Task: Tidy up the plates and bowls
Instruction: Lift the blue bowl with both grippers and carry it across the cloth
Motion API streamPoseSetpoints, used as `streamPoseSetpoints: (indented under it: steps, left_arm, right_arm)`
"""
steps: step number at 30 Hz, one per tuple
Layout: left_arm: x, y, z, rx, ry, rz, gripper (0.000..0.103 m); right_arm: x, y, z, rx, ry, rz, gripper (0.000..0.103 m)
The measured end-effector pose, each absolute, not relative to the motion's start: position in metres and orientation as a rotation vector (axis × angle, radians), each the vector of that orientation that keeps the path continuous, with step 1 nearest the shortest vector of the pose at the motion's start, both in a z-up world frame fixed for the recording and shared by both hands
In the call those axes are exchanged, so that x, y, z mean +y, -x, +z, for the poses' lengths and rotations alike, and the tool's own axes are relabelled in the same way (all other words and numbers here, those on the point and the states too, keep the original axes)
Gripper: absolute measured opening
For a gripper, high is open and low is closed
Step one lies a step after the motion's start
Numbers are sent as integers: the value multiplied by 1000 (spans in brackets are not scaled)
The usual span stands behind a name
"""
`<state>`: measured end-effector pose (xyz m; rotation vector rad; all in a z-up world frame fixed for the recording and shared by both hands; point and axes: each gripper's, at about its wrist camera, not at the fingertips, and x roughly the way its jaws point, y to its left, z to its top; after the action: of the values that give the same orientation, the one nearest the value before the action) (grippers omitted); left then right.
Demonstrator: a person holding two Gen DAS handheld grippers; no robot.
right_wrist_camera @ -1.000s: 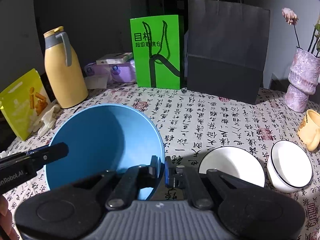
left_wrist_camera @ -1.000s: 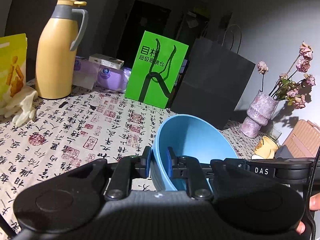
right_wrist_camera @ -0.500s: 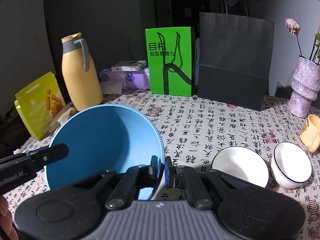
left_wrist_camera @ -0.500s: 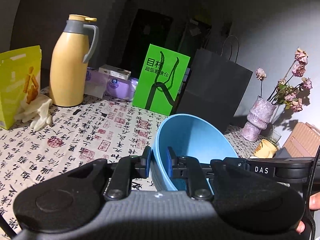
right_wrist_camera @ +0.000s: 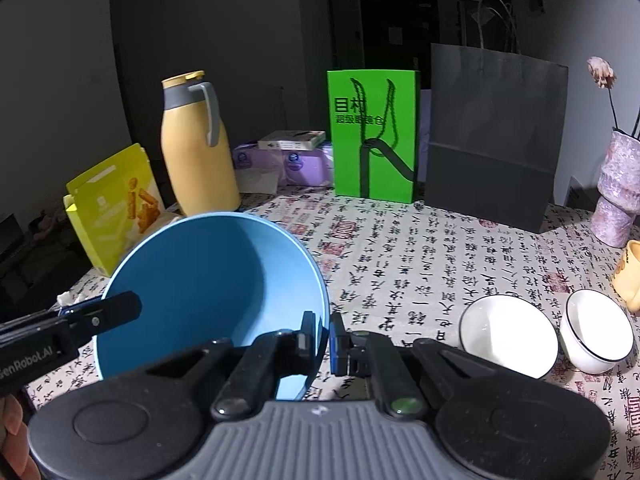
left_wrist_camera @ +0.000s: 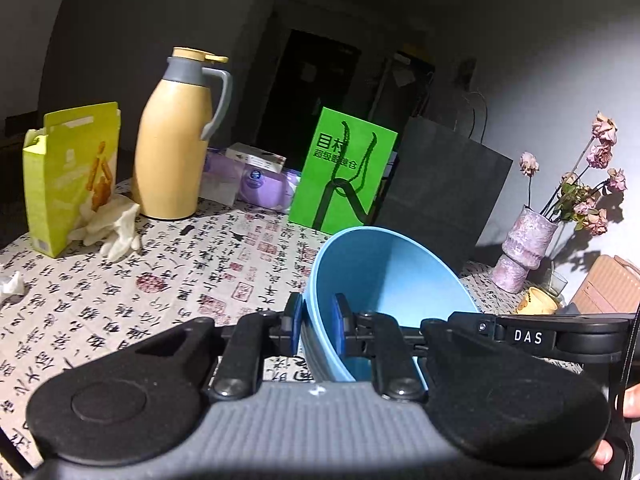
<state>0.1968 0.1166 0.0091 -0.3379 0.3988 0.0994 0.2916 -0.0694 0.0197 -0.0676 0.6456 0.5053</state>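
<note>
A large blue bowl [left_wrist_camera: 384, 280] hangs above the table, held from both sides. My left gripper [left_wrist_camera: 317, 322] is shut on its left rim. My right gripper [right_wrist_camera: 323, 334] is shut on its right rim; the bowl also shows in the right wrist view [right_wrist_camera: 208, 288], tilted toward me. The left gripper's body shows at the left of the right wrist view [right_wrist_camera: 68, 328]. Two white bowls with dark rims, one larger [right_wrist_camera: 508, 332] and one smaller [right_wrist_camera: 596, 336], stand side by side on the table at the right, below and right of my right gripper.
On the calligraphy-print tablecloth [right_wrist_camera: 420, 248] stand a yellow thermos [right_wrist_camera: 196, 148], a yellow snack bag [right_wrist_camera: 112, 208], purple packs [right_wrist_camera: 280, 160], a green bag [right_wrist_camera: 372, 136], a dark paper bag [right_wrist_camera: 492, 136], a pink vase with dried flowers [right_wrist_camera: 616, 196] and a yellow mug [right_wrist_camera: 630, 276]. A white glove [left_wrist_camera: 112, 224] lies left.
Both grippers have risen with the blue bowl; the table and the white bowls sit lower and farther in view. The grip on both rims is unchanged.
</note>
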Motion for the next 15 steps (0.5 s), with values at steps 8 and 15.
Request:
streamPoseSetpoints:
  steps: [8, 15]
  left_arm:
    - [134, -172, 11, 381, 352, 139, 16]
    - [150, -152, 12, 375, 357, 177, 16]
  right_arm:
    - [-48, -277, 21, 642, 75, 548, 6]
    - [-29, -262, 19, 642, 81, 589, 7]
